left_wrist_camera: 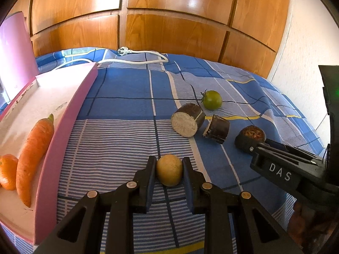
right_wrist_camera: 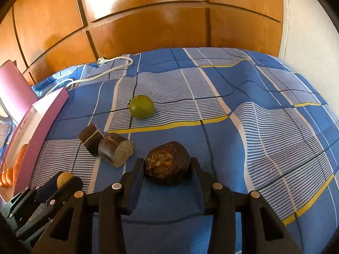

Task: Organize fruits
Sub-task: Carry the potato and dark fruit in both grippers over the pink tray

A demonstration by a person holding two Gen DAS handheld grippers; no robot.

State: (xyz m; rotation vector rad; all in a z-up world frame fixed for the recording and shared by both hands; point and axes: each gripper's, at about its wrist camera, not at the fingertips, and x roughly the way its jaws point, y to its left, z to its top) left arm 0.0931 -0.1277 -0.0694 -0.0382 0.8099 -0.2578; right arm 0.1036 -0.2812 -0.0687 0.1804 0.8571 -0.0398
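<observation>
My left gripper is shut on a small yellow round fruit, low over the blue checked cloth; it also shows in the right wrist view. My right gripper has its fingers against both sides of a dark round fruit piece with a brown cut top, also seen in the left wrist view. A green tomato and two dark cut pieces, one with a pale face, the other smaller, lie on the cloth.
A pink box at the left holds a carrot and an orange; its lid stands upright behind. A white power cord lies at the back. A wooden wardrobe stands behind the bed.
</observation>
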